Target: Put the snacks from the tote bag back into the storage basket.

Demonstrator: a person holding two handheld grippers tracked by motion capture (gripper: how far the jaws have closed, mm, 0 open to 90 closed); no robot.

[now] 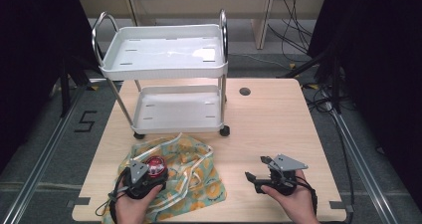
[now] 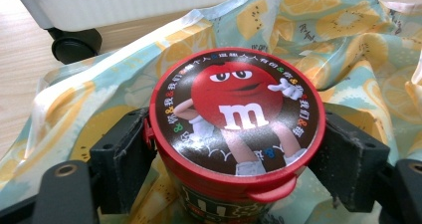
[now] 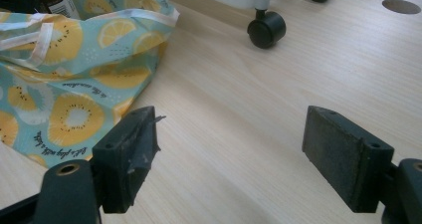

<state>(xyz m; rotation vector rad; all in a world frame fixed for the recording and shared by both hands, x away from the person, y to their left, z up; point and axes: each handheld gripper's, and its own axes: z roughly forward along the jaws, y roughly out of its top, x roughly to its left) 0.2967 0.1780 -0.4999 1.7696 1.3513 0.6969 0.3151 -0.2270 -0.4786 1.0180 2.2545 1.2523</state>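
Your left gripper [image 2: 234, 154] clamps the red-lidded candy tub [image 2: 238, 114], upright, lid up, probably over the lemon-print bag [image 2: 348, 50]. Your right gripper [image 3: 231, 154] sits wide apart above bare table [image 3: 239, 99]; white cart [image 1: 169, 74] stands beyond

Cart [image 1: 169, 64] blocks the table's [image 1: 268, 129] far-left part, wheels [image 1: 225, 130] on the wood. Fruit-print bag [image 1: 194, 176] covers the near-left corner. Right half bare: open passage from near edge to far edge.

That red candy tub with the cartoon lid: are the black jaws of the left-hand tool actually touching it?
Touching. In the left gripper view the left gripper has both jaws pressed against the sides of the red candy tub, with no gap at either side.
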